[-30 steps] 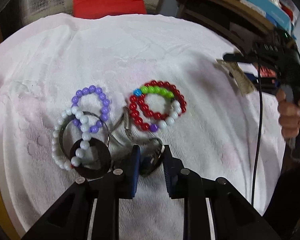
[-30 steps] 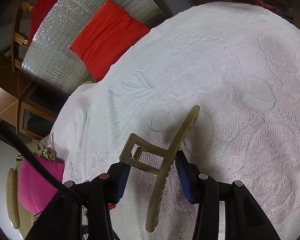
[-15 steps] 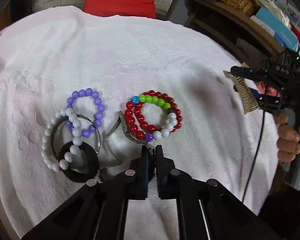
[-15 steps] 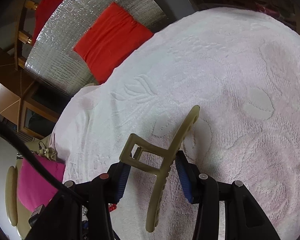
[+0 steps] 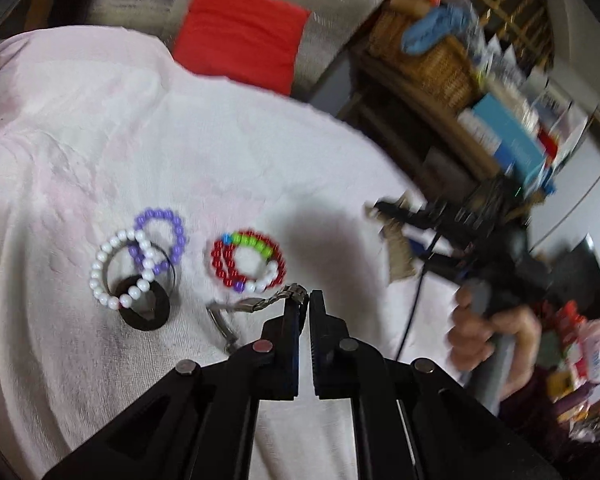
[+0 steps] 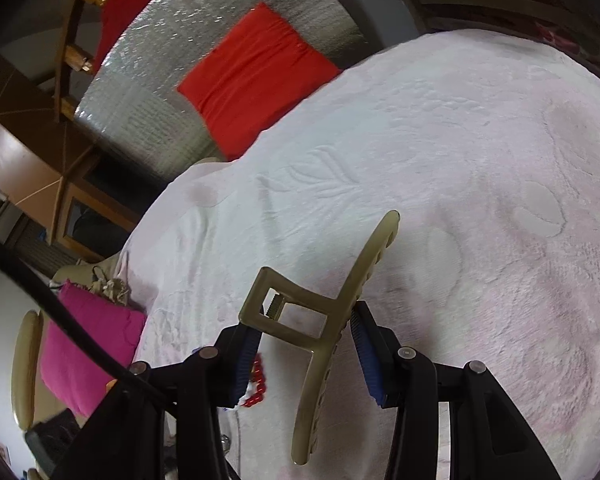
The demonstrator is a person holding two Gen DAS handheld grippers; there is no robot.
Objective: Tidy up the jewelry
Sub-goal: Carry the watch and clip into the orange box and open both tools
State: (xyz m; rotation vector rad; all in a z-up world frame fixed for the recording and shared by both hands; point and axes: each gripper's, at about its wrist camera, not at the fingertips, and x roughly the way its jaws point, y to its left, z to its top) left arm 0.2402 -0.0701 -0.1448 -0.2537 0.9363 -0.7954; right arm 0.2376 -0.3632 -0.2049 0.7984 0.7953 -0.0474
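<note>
Left tool tilted down, pinching watch band

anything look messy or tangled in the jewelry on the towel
Yes. The white bead bracelet lies over the purple bead bracelet and a black ring, heaped rather than set apart. The metal watch band trails half lifted, one end pinched in the left gripper. The red bracelet lies apart.
</note>
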